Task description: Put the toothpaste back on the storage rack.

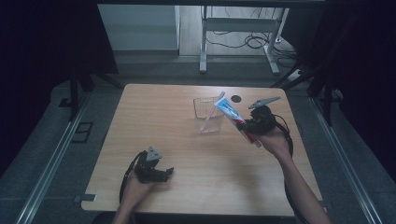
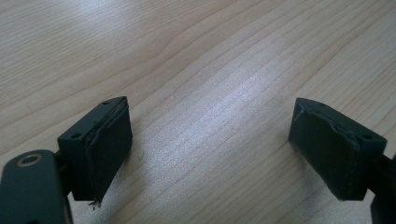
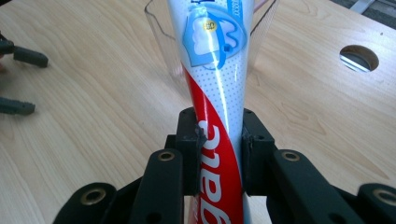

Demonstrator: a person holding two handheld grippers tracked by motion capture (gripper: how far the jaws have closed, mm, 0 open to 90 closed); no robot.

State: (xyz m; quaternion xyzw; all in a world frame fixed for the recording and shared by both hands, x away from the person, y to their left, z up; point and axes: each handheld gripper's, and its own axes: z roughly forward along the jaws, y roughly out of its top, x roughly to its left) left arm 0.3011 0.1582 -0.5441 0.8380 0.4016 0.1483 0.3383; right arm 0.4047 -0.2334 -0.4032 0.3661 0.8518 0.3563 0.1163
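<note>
**Toothpaste tube held over the clear cup**

In the high view, the right gripper [image 1: 252, 126] was raised above the wooden table [image 1: 154, 121], on its right side, and it pinched a toothpaste tube [image 1: 233, 116]. The tube was tilted, and its flat end pointed up and to the left, over the rim of a clear plastic cup [image 1: 208, 114]. A pink thin stick [image 1: 207, 119] leaned inside the cup. The left gripper [image 1: 156, 171] rested low near the front edge of the table, well apart from the cup, with its jaws spread.

In the left gripper view, the two black jaws stood wide apart over bare wood of the table [image 2: 210, 70], with nothing between them.

In the right gripper view, the jaws were pressed on the red and white part of the toothpaste tube [image 3: 212, 93], one on each side. The wider blue end of the tube reached forward to the clear plastic cup [image 3: 161, 42]. A round hole [image 3: 358, 57] in the table was at the right. The tips of the left gripper [image 3: 18, 81] showed at the left edge.
</note>
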